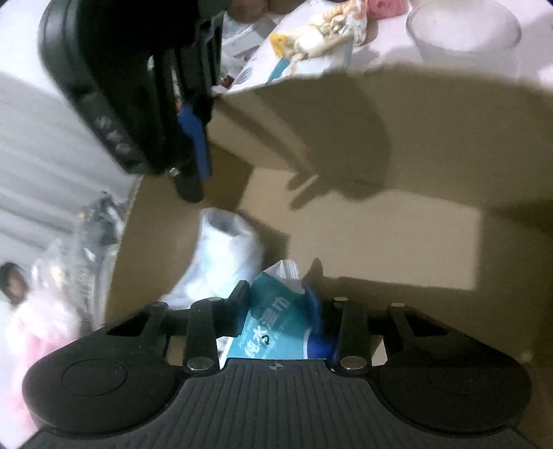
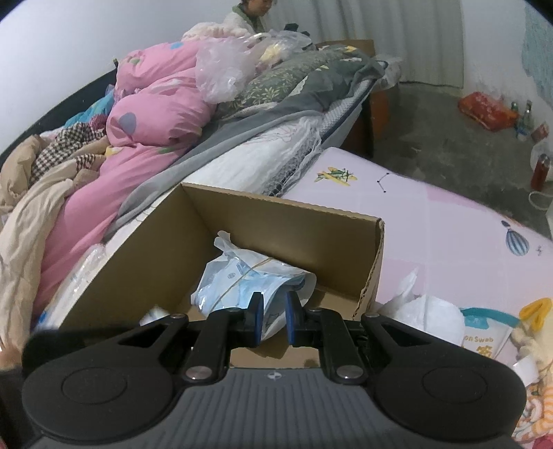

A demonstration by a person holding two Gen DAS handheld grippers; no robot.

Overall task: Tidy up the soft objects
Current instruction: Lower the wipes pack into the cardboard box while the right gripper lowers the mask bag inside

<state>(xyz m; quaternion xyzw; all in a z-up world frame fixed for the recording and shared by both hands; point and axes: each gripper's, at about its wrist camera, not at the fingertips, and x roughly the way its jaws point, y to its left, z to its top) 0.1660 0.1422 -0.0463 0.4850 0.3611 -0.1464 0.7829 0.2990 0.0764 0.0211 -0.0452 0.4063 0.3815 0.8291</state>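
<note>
An open cardboard box [image 2: 287, 221] stands on a pink printed cover beside the bed. My left gripper [image 1: 278, 297] is over the box [image 1: 345, 121], shut on a teal wet-wipes pack [image 1: 276, 321] that fills the space between its fingers. A clear bag of blue masks [image 2: 242, 273] lies on the box floor. In the left wrist view that bag [image 1: 224, 255] is a blurred white shape. My right gripper [image 2: 273, 312] is shut, and the bag's plastic shows through the narrow slit between its pads. In the left wrist view, the right gripper [image 1: 191, 179] hangs just above the bag.
A bed piled with a pink quilt [image 2: 148, 114], blankets and plastic bags borders the box on the left. A person [image 2: 249, 13] sits at its far end. Right of the box lie a white bag [image 2: 428, 311] and a cotton-swab pack [image 2: 484, 342]. A clear tub [image 1: 463, 31] stands behind it.
</note>
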